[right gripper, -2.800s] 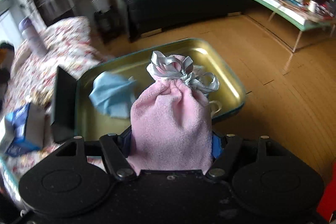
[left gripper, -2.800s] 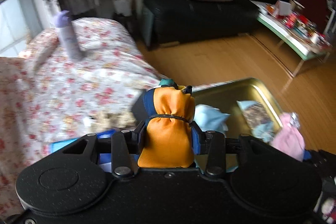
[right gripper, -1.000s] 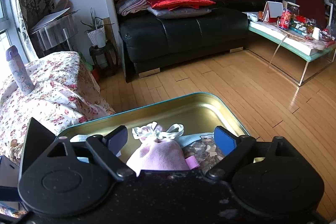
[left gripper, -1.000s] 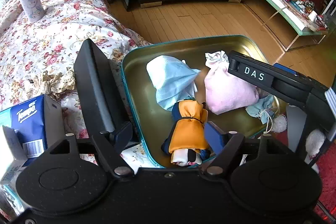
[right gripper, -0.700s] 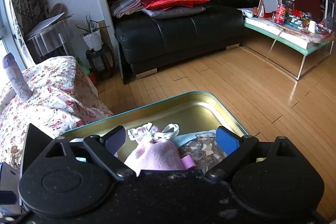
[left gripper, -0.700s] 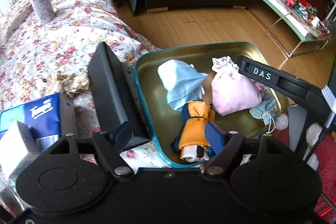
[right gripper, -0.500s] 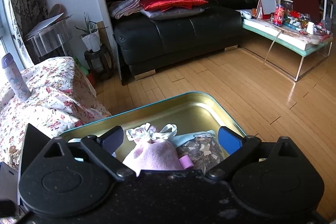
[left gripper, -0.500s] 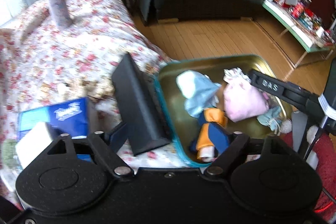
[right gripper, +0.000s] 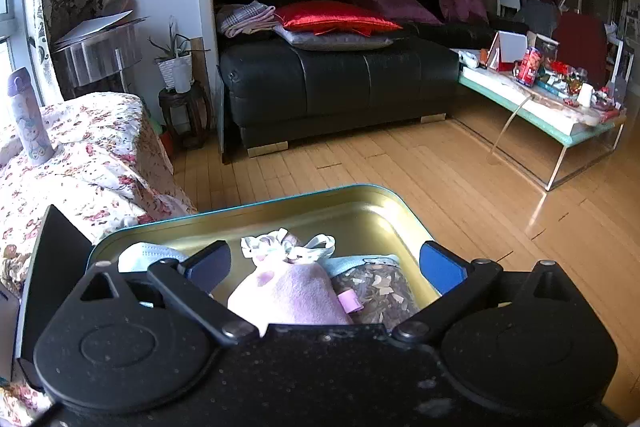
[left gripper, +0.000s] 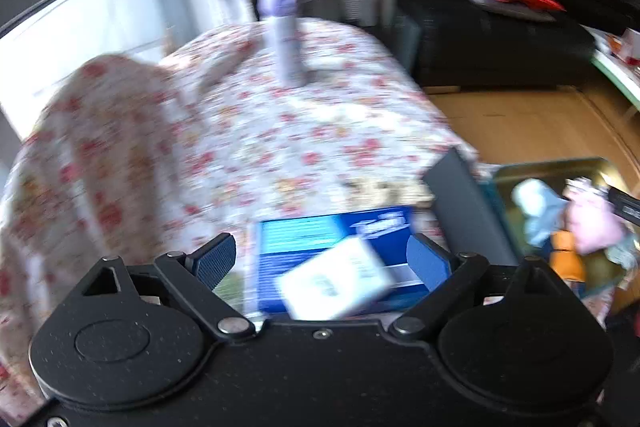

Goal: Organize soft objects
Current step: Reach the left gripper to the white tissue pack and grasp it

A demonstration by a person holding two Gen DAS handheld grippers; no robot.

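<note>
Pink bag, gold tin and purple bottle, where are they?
pink bag [right gripper: 288, 293], right wrist view, on its fuzzy body.
gold tin [right gripper: 360, 215], right wrist view, on its bare inner wall.
purple bottle [right gripper: 30, 123], right wrist view, on its body.

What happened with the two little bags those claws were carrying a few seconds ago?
Both were let go into the gold tin: the orange pouch and the pink pouch lie there now. The left claw swung away over the tissue box, jaws opening. The tin stayed put.
</note>
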